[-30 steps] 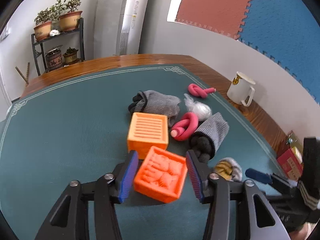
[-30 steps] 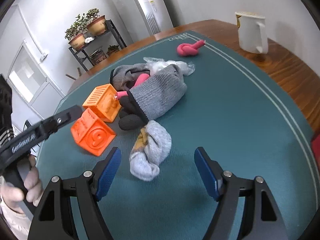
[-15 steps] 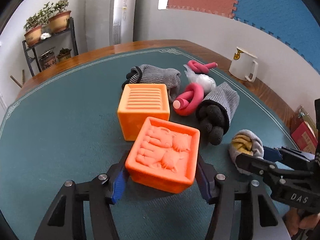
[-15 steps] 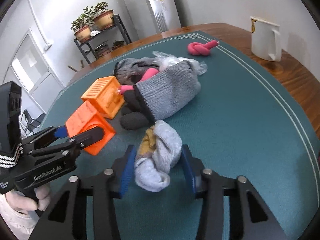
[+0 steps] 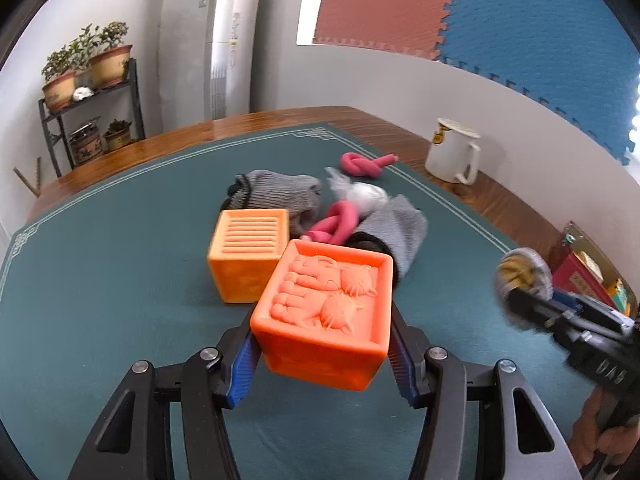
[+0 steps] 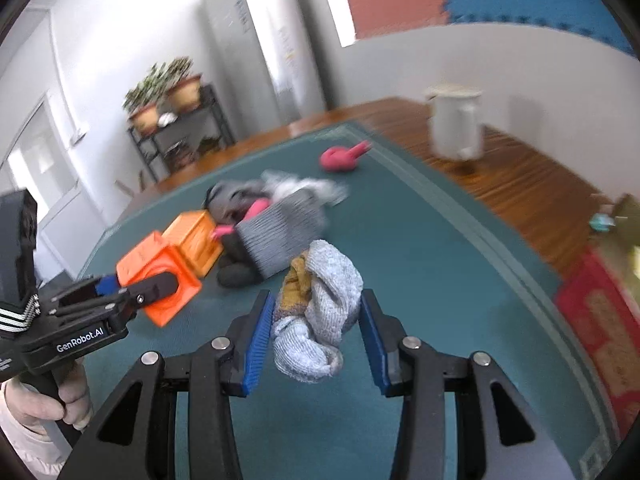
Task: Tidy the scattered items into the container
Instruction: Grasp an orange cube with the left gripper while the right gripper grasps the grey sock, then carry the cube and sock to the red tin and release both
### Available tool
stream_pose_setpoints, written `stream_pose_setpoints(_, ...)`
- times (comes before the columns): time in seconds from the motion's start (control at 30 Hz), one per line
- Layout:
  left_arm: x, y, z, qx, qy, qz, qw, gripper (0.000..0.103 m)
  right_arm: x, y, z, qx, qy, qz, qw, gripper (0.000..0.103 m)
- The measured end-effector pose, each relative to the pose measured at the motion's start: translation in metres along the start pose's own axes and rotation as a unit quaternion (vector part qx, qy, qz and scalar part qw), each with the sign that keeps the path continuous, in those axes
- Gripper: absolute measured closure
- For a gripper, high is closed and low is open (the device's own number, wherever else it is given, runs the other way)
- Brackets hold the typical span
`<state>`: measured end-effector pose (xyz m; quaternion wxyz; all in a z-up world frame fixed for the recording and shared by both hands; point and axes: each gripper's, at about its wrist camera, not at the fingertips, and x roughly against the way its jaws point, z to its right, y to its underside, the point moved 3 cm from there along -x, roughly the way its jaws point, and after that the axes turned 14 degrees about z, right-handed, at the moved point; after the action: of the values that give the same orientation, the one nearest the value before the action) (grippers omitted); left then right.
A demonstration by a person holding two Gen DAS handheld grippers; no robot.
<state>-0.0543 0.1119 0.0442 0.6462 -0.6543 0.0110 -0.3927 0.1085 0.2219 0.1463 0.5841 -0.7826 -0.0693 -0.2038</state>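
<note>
My left gripper (image 5: 322, 354) is shut on an orange cube with a cat relief (image 5: 328, 312) and holds it above the green mat; it also shows in the right wrist view (image 6: 154, 276). My right gripper (image 6: 316, 330) is shut on a balled grey and yellow sock (image 6: 320, 308), lifted off the mat; the sock shows in the left wrist view (image 5: 520, 274). On the mat lie a second orange cube (image 5: 248, 252), two grey gloves (image 5: 276, 194) (image 5: 394, 232), a pink tube (image 5: 338, 224), a knotted pink tube (image 5: 364, 164) and a white plastic wad (image 5: 362, 192). No container is in view.
A white mug (image 5: 454, 156) stands on the wooden table edge (image 5: 508, 208) at the right. A red box (image 5: 588, 276) sits at the far right. A plant shelf (image 5: 92, 120) and a tall white unit (image 5: 208, 40) stand behind the table.
Both grippers have closed on their items and lifted them: the left raised the cat cube off the mat, the right raised the sock. The right view is blurred from motion.
</note>
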Motion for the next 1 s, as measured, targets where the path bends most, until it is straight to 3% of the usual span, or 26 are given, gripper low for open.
stream_pose_setpoints(0.2,0.013,-0.005,0.017,-0.003,0.022,0.011,0.9997,0.045,0.065,-0.019,0.065,-0.020,0.092,0.055,0.994,0.057)
stream_pose_setpoints(0.47,0.030,-0.009,0.059,-0.017,0.062,0.017,0.9978,0.045,0.134,-0.027,0.138,-0.031,0.208,0.093,0.973,0.056)
stream_pose_setpoints(0.73,0.040,-0.016,0.106,-0.024,0.092,0.019,0.9952,0.045,0.149,-0.016,0.170,-0.065,0.219,0.085,0.970,0.049)
stream_pose_setpoints(1.0,0.034,-0.025,0.180,-0.058,0.131,0.018,0.9894,0.045,0.177,-0.013,0.195,-0.092,0.221,0.134,0.962,0.043)
